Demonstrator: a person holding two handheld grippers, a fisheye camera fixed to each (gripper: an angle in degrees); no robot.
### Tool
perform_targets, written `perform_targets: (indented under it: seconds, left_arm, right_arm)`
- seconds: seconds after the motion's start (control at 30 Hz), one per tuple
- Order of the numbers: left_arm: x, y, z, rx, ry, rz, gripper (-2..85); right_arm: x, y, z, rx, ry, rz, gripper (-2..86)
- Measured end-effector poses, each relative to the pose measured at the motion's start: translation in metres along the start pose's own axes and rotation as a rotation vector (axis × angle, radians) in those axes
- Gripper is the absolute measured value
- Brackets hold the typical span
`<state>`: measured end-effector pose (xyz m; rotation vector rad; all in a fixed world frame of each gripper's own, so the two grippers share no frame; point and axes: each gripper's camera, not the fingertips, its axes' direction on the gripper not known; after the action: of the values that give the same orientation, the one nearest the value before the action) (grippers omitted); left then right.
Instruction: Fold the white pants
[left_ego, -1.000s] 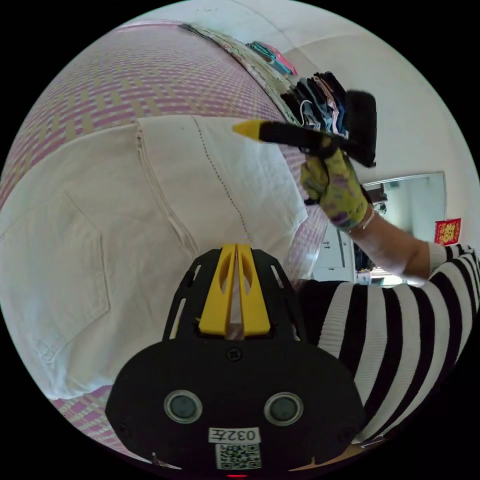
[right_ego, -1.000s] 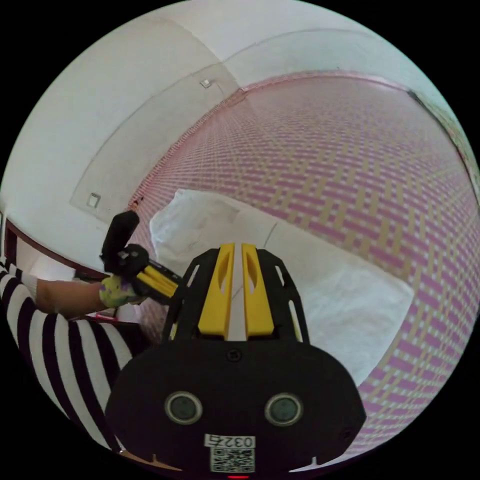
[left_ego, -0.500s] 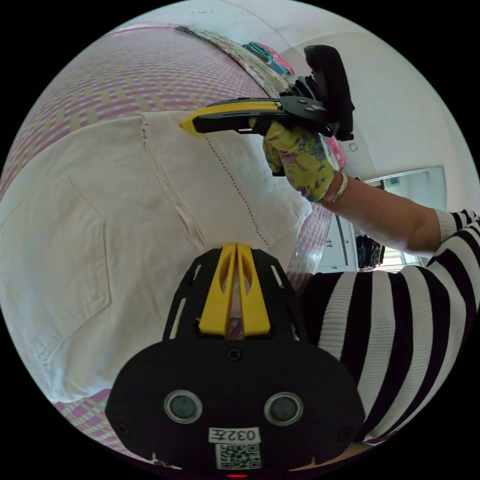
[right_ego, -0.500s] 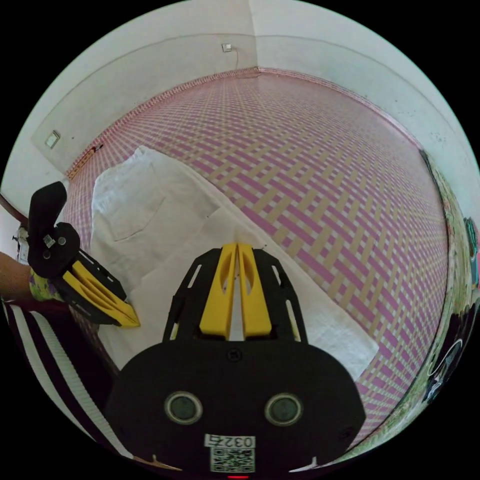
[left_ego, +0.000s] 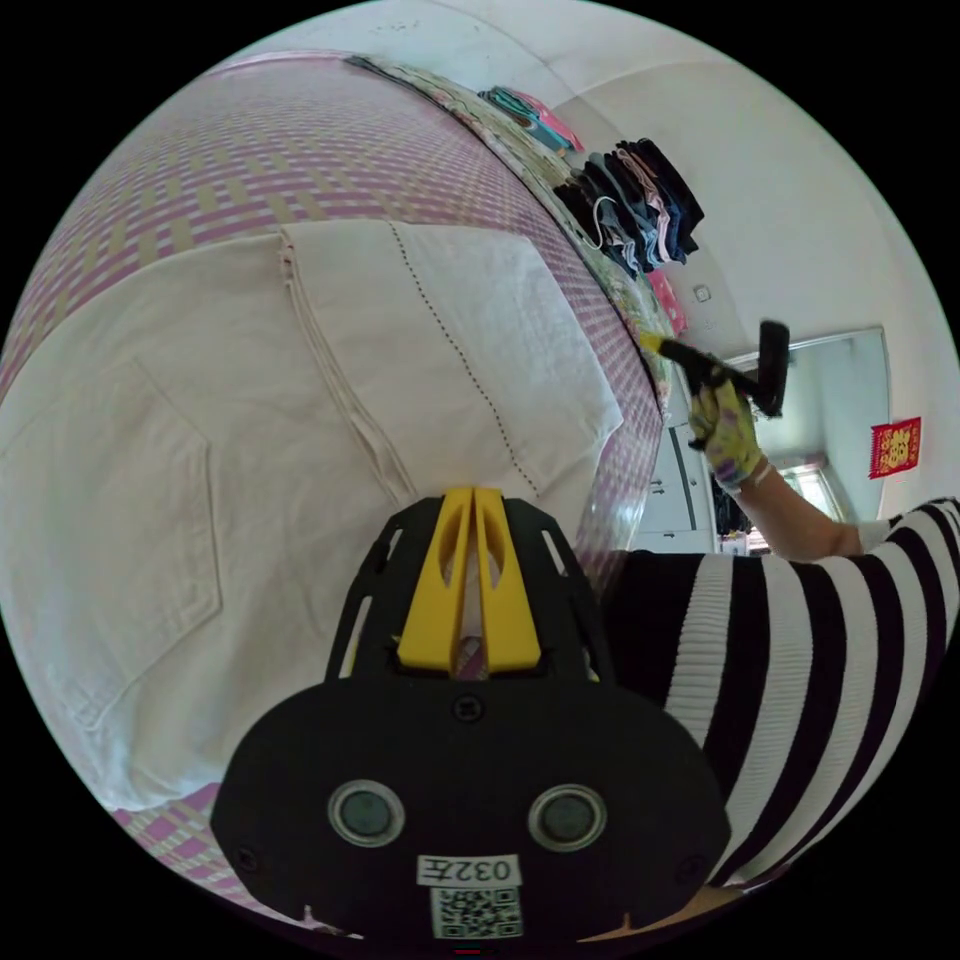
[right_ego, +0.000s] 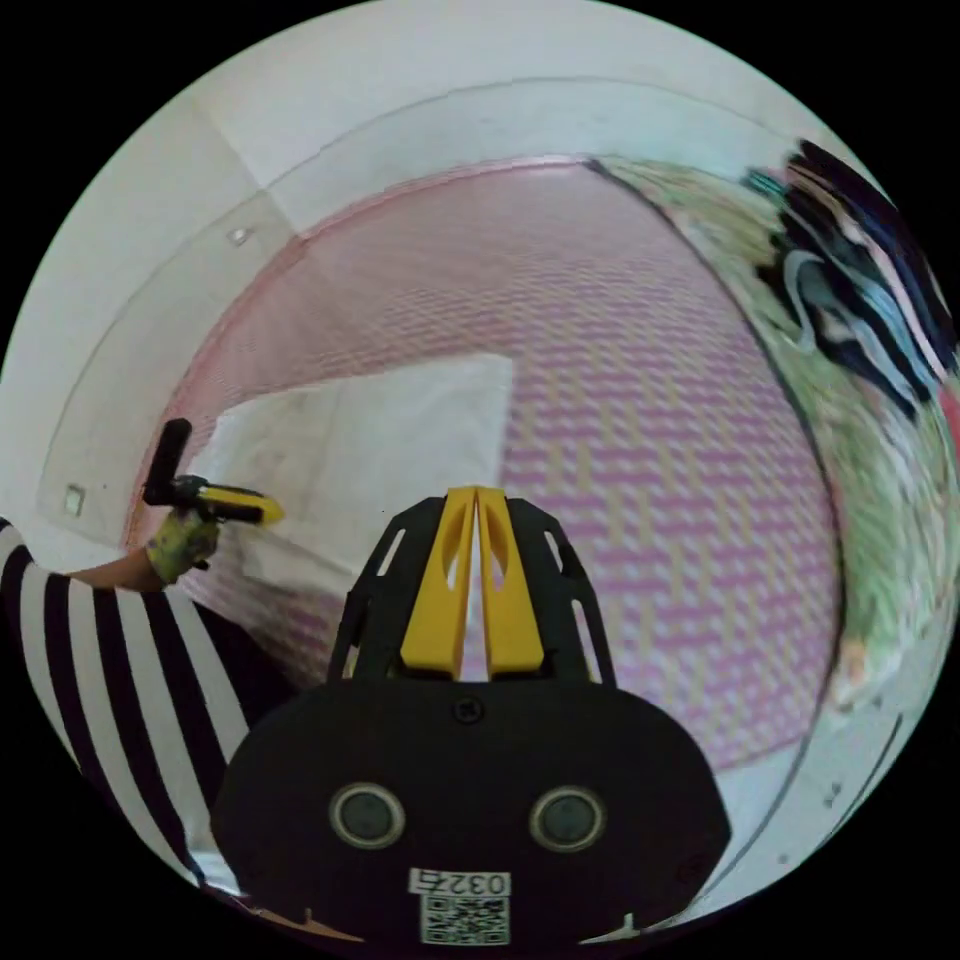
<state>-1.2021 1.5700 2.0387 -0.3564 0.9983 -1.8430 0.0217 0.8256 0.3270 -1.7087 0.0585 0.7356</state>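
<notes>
The white pants (left_ego: 250, 430) lie folded flat on a pink and yellow woven mat (left_ego: 250, 150), back pocket and side seam facing up. My left gripper (left_ego: 472, 492) is shut, its tips at the pants' near edge; whether cloth sits between the jaws is unclear. In the right gripper view the pants (right_ego: 380, 450) are a pale rectangle, with the left gripper (right_ego: 265, 512) at their near corner in a gloved hand. My right gripper (right_ego: 477, 492) is shut and empty above the mat (right_ego: 620, 420). The right gripper (left_ego: 650, 342) is held up, off past the pants' right end.
A pile of dark folded clothes (left_ego: 630, 205) sits on patterned bedding at the mat's far side, blurred in the right gripper view (right_ego: 860, 300). The person's striped sleeve (left_ego: 800, 680) fills the lower right. White walls surround the mat; a mirror (left_ego: 830, 400) stands beyond.
The right gripper, which reached over the pants' folded leg half a second ago, has pulled back to the right, off the pants. Left gripper and pants stay in place.
</notes>
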Motion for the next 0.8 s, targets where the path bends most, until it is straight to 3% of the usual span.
perform_targets:
  seconds: [0.1, 0.17, 0.23, 0.3, 0.37, 0.43, 0.57, 0.7, 0.8]
  left_arm:
    - [0.003, 0.0, 0.004, 0.005, -0.01, -0.005, -0.9]
    - [0.006, -0.001, 0.006, 0.009, -0.016, -0.007, -0.9]
    - [0.006, -0.002, 0.008, 0.008, -0.007, -0.019, -0.9]
    - [0.006, -0.004, 0.01, 0.001, 0.002, -0.031, -0.9]
    - [0.012, -0.006, 0.01, -0.008, -0.019, -0.036, -0.9]
    - [0.019, -0.006, 0.01, -0.016, -0.053, -0.026, -0.9]
    - [0.031, -0.004, 0.008, -0.03, -0.056, -0.015, -0.9]
    - [0.042, -0.006, 0.009, -0.061, -0.114, 0.013, -0.9]
    - [0.05, -0.009, 0.014, -0.085, -0.159, 0.057, -0.9]
  right_arm:
    - [0.06, 0.092, -0.042, -0.113, 0.209, 0.192, 1.3]
    - [0.11, 0.168, -0.047, -0.446, 0.349, 0.402, 7.3]
    - [0.13, 0.216, -0.049, -0.639, 0.378, 0.539, 9.4]
    - [0.122, 0.231, -0.077, -0.41, 0.283, 0.604, 9.0]
    - [0.103, 0.222, -0.101, -0.058, 0.06, 0.584, 8.2]
    - [0.097, 0.204, -0.096, 0.111, -0.164, 0.552, 8.4]
    - [0.102, 0.149, -0.04, 0.118, -0.525, 0.538, 11.1]
    - [0.103, 0.126, -0.014, 0.018, -0.497, 0.513, 10.7]
    - [0.106, 0.125, -0.004, 0.002, -0.59, 0.512, 9.3]
